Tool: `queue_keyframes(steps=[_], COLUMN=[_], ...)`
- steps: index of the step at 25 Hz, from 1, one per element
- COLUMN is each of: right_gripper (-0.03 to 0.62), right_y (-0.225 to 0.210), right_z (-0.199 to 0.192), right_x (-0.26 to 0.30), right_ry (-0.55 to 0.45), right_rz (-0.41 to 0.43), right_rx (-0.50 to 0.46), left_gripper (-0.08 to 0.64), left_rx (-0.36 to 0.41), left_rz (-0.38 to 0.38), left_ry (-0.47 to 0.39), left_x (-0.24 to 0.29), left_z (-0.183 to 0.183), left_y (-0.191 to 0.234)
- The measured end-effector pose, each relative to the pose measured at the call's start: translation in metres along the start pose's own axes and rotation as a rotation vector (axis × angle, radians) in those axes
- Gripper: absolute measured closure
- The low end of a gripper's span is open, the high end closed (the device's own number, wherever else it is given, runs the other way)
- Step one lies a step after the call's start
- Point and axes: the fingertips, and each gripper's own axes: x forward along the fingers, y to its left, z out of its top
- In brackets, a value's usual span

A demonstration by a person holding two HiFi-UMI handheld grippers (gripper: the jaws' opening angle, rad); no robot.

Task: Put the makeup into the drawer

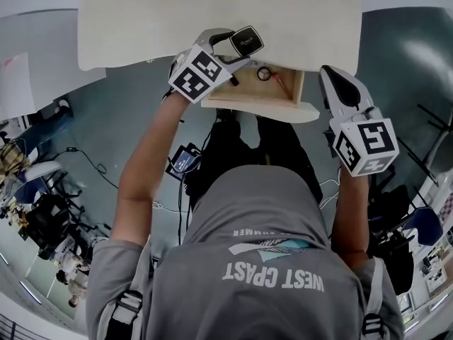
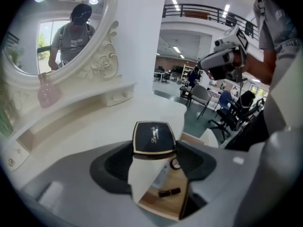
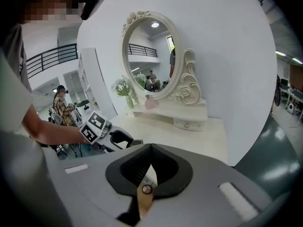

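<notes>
Fingers (image 2: 116, 162) of the left gripper (image 2: 152, 150) clamp a black, gold-rimmed compact (image 2: 152, 137) over the front edge of the surface (image 1: 141, 20) — just above the open wooden drawer (image 1: 287, 96), where a dark tube (image 2: 169, 192) lies. Fingers (image 3: 168, 167) of the right gripper (image 3: 151, 148) are closed together, empty — beside the drawer's right side.

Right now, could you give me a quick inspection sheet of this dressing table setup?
Surface: pale dressing table.
Job's things: black compact held at the table edge by the open drawer; a small round item and a dark stick lie inside.
Clutter: pink bottle and flowers under the mirror.
Grippers: left gripper clamps the compact; right gripper shut, empty, beside the drawer.
Cables: one on the floor.
Surroundings: oval mirror; open hall with chairs.
</notes>
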Motion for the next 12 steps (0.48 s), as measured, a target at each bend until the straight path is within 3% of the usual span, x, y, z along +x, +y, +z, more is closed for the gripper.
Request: queue_keyframes(steps=[12], right_gripper=[0.591], right_y=[0.008], right_z=[-0.014], right_x=[-0.012], right_ry=[-0.011], right_rz=[-0.003], right_rx=[0.018], left_gripper=[0.273], left_rx=[0.044], left_rz=[-0.096], left_ry=[0.066], left_x=[0.007], left_z=[-0.020], left_y=[-0.057])
